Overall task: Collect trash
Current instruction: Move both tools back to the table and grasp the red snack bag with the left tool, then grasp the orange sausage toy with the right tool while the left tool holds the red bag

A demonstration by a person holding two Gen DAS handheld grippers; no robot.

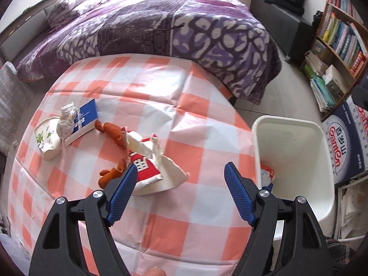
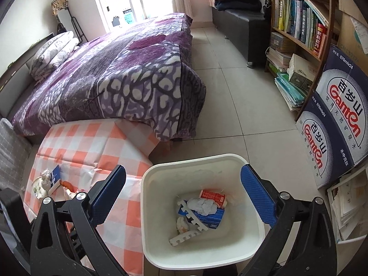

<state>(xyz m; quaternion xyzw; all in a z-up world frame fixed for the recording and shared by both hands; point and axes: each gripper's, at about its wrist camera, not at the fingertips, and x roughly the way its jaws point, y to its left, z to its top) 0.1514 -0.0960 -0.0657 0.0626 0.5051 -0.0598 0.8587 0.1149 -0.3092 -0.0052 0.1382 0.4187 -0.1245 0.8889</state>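
My left gripper (image 1: pixel 180 172) is open and empty above the checked table (image 1: pixel 195 230). Just beyond its left finger lies a torn red-and-white carton (image 1: pixel 151 168) with orange peel (image 1: pixel 112 132) around it. Further left lie a blue-and-white box (image 1: pixel 86 119), a crumpled wrapper (image 1: pixel 66 119) and a paper cup (image 1: pixel 47 139) on its side. My right gripper (image 2: pixel 184 179) is open and empty above the white bin (image 2: pixel 147 207). The bin holds a red carton (image 2: pixel 212 196), crumpled tissue (image 2: pixel 203 205), a blue box (image 2: pixel 210 218) and white foam pieces (image 2: pixel 188 234).
The bin (image 1: pixel 326 151) stands on the floor by the table's right edge. A purple-covered bed (image 1: pixel 161 30) lies behind the table. A bookshelf (image 2: pixel 299 23) and Ganten water cartons (image 2: pixel 333 119) stand at the right, with paper stacks (image 2: pixel 347 209) beside them.
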